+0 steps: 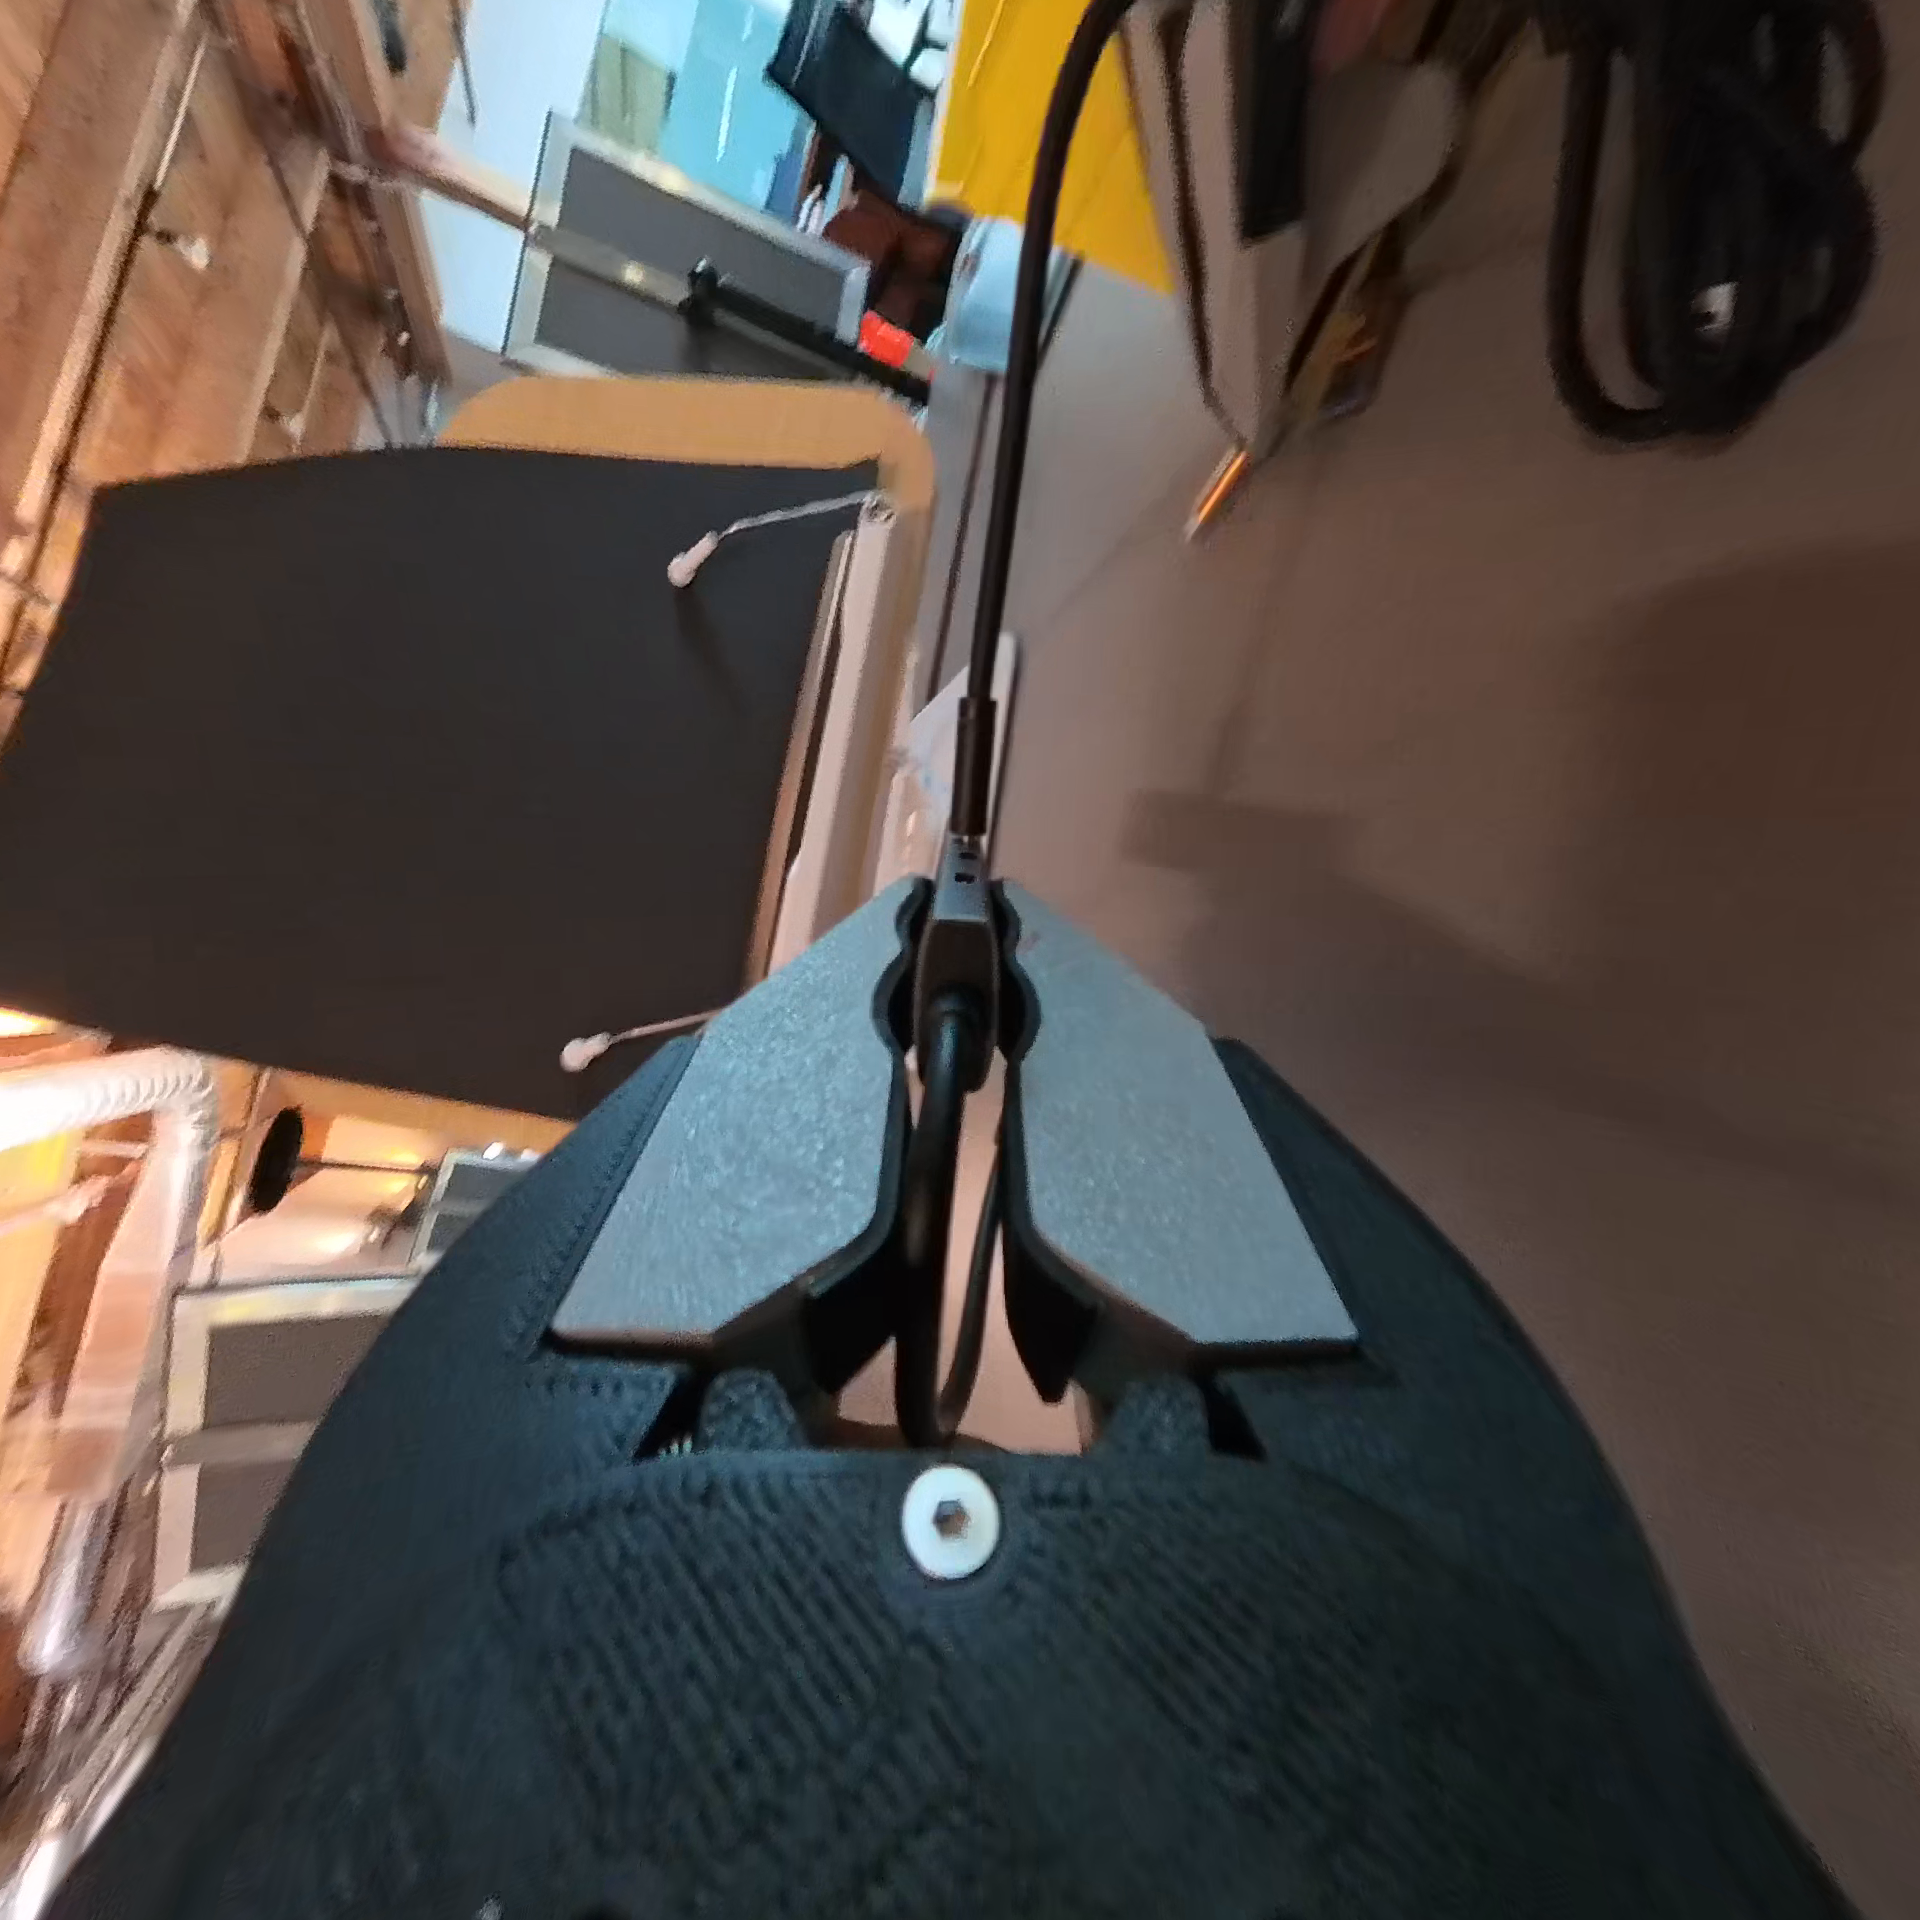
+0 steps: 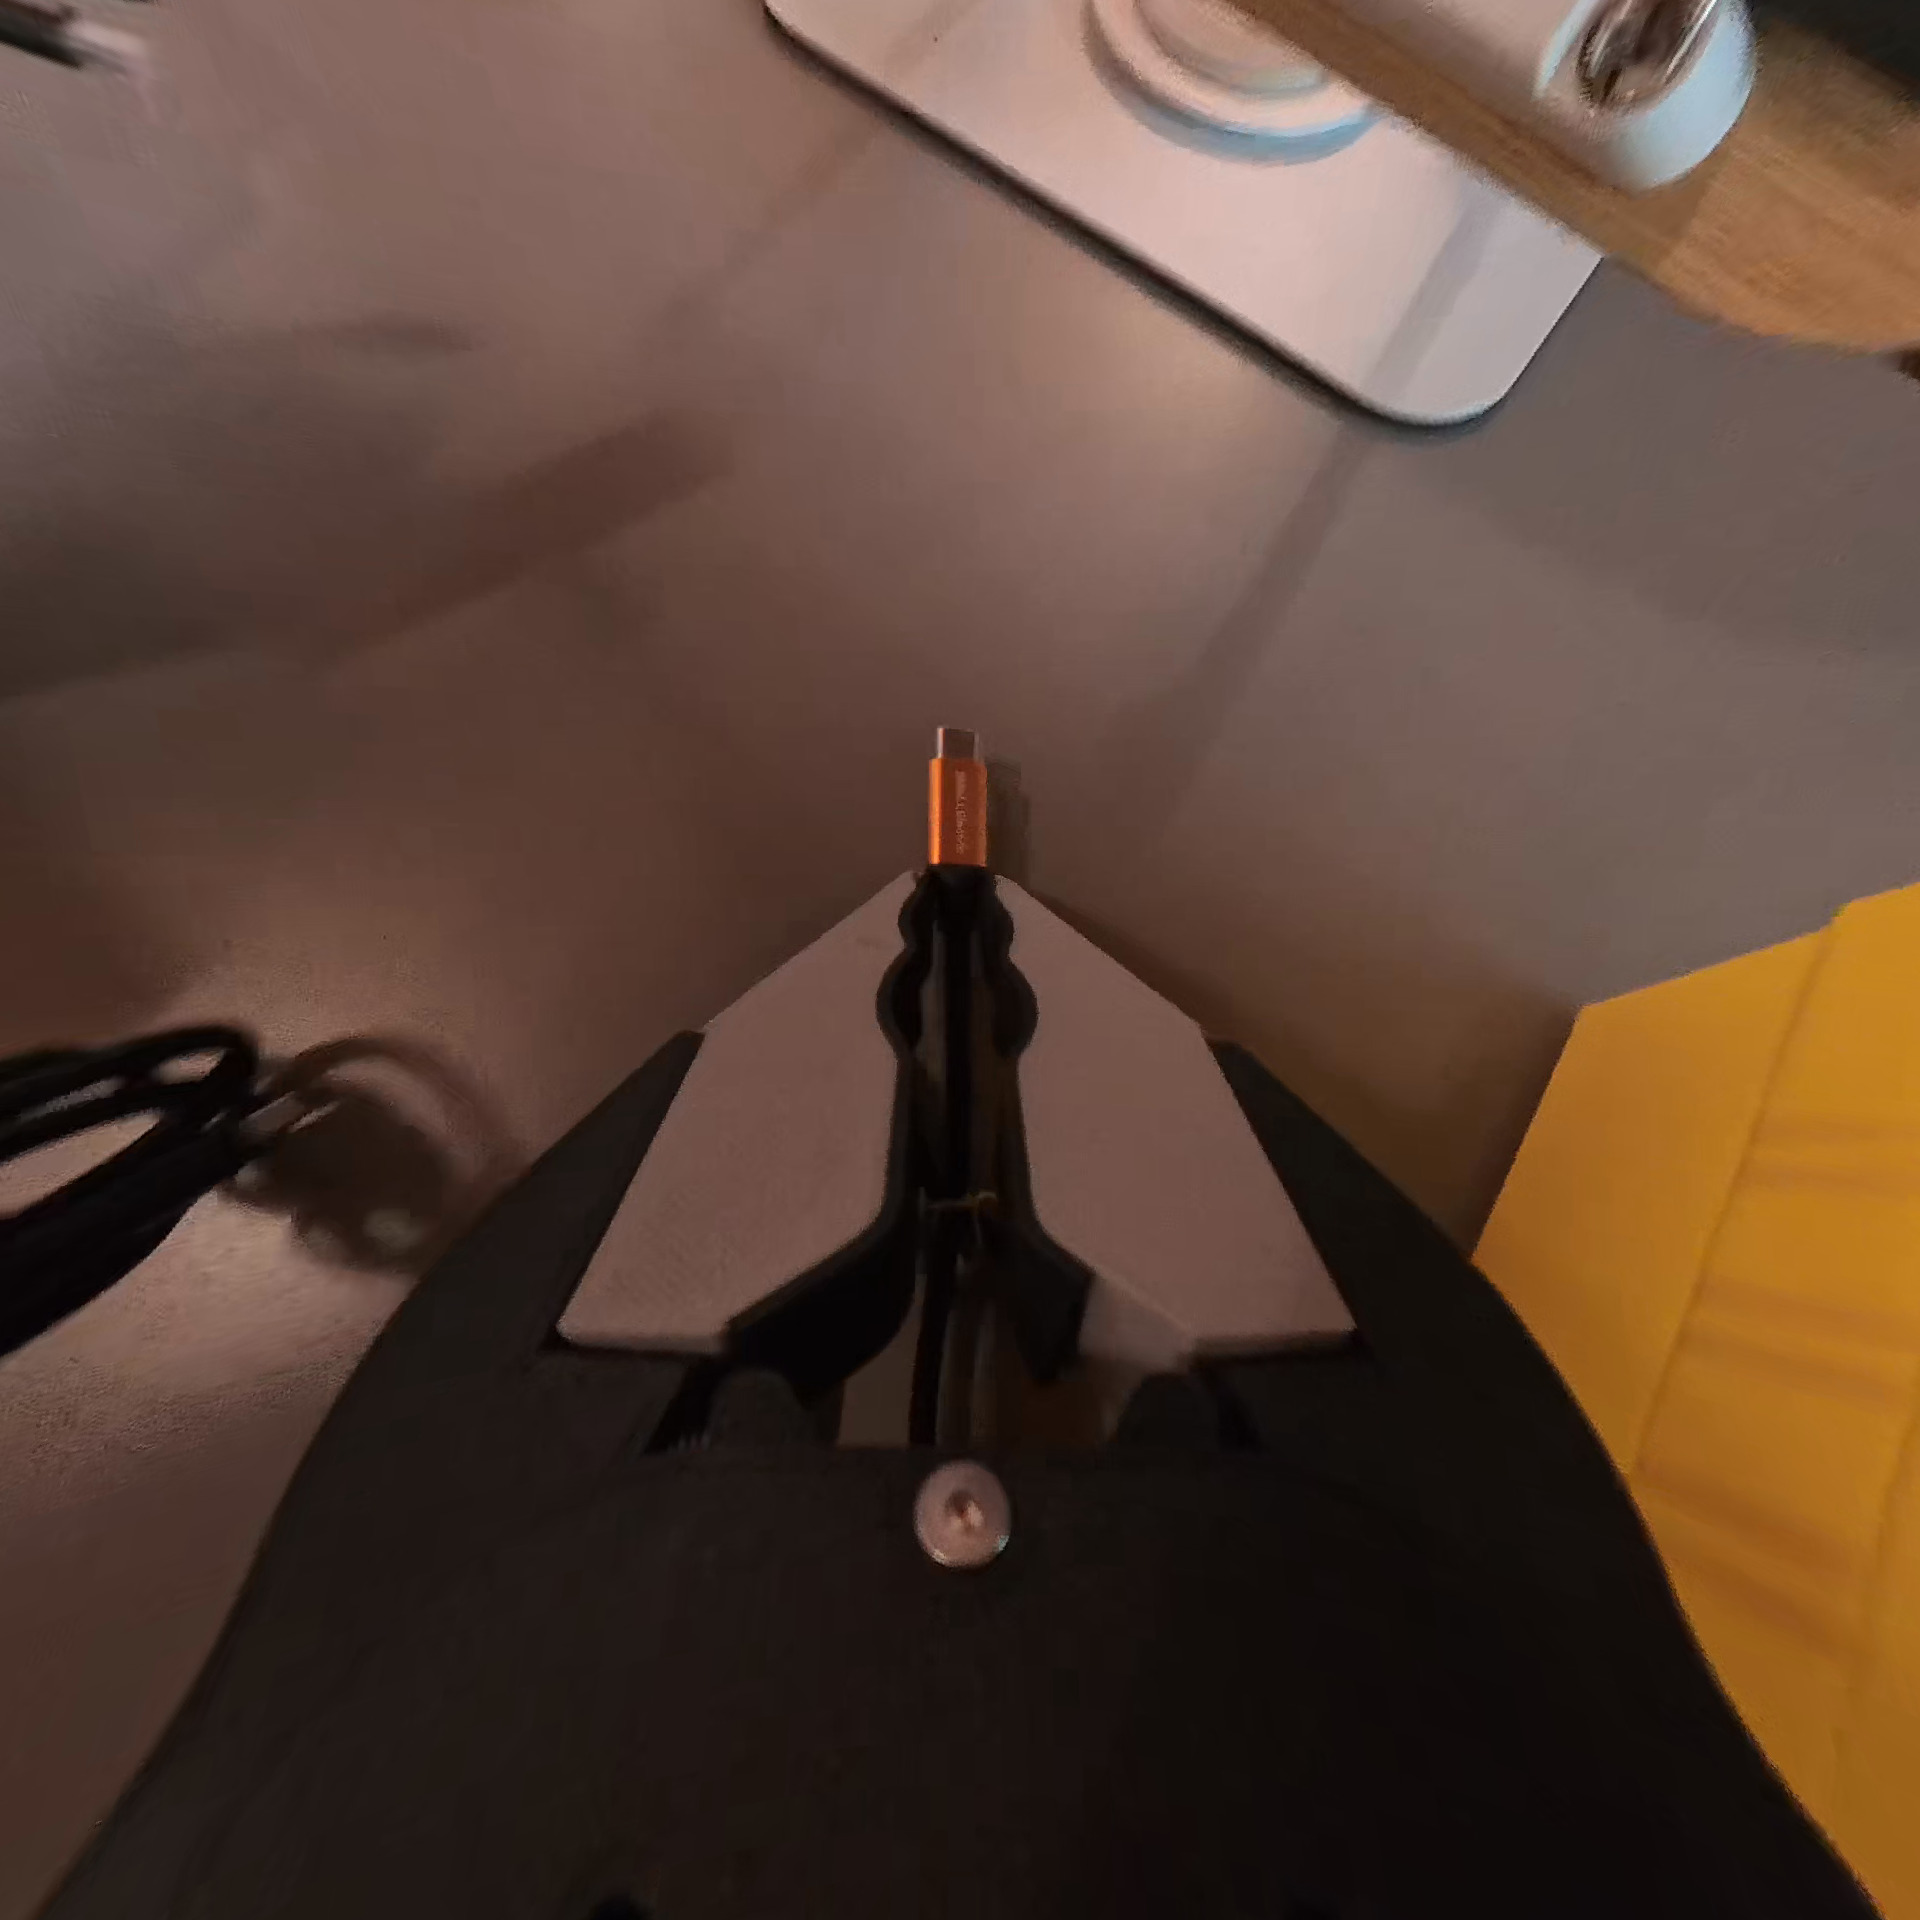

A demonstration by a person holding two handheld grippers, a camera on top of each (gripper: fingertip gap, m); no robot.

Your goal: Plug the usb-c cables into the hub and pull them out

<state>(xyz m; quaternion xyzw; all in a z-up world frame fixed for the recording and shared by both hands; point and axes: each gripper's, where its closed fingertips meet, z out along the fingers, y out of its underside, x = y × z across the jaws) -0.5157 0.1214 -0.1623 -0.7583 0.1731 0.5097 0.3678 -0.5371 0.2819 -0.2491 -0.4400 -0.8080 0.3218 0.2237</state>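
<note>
In the left wrist view my left gripper (image 1: 961, 896) is shut on a small black hub (image 1: 958, 935), seen edge-on between the fingertips. A black USB-C cable's plug (image 1: 975, 769) sits in the hub's far end, and its cable (image 1: 1023, 343) arcs up and away. The hub's own black lead (image 1: 930, 1153) loops back between the fingers. In the right wrist view my right gripper (image 2: 956, 883) is shut on a second cable just behind its orange USB-C plug (image 2: 956, 816). The plug's bare metal tip (image 2: 956, 744) points forward over the grey table (image 2: 520, 727).
A coil of black cables (image 1: 1714, 260) lies on the grey table and also shows at the left of the right wrist view (image 2: 104, 1122). A white stand base (image 2: 1195, 208) is ahead of the right gripper. A yellow surface (image 2: 1714, 1299) is at the right. A black board (image 1: 416, 779) stands beyond the table's edge.
</note>
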